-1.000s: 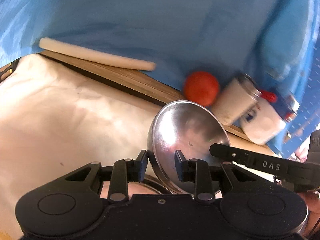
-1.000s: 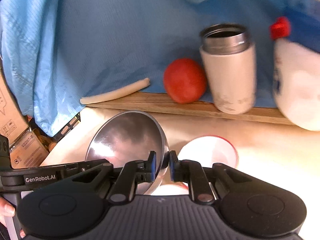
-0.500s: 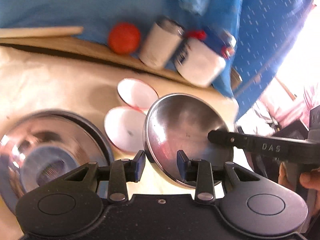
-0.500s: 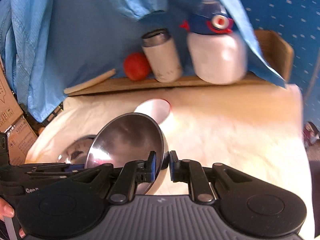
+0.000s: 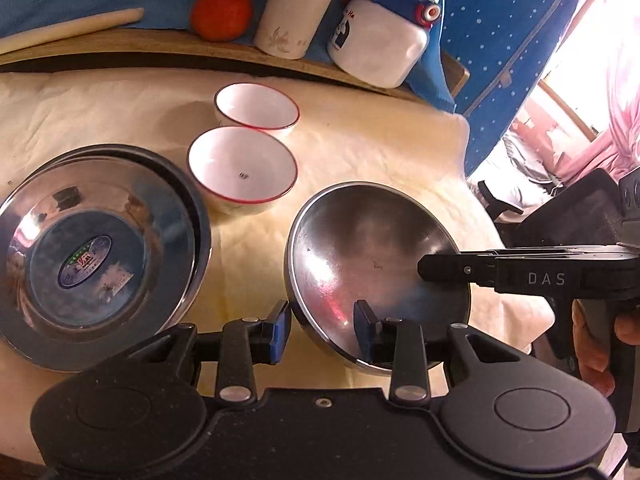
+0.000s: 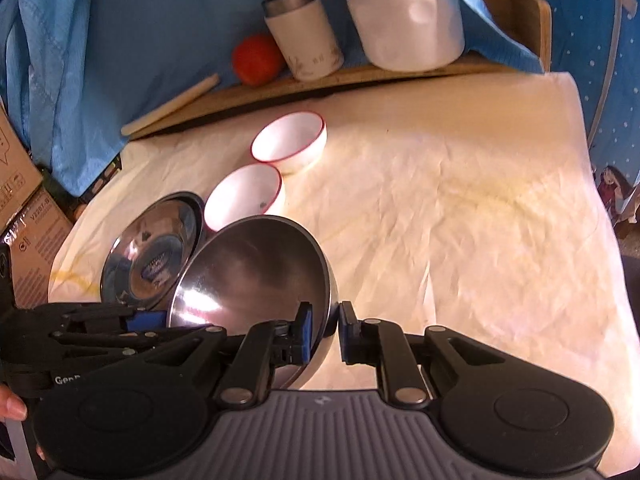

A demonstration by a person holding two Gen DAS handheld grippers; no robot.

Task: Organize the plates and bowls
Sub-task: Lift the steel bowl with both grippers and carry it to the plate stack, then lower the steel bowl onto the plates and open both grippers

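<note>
— So where's the steel bowl?
— Tilted above the table, rim pinched by the right gripper; the left gripper has just loosened around its rim.
— Counts?
— Two white bowls, one steel plate stack.

A: Left wrist view? Close, angled down over the steel bowl, facing the far shelf.
B: Right wrist view likewise; both share the bowl and white bowls.

warm daylight, fisheye-warped edges
</note>
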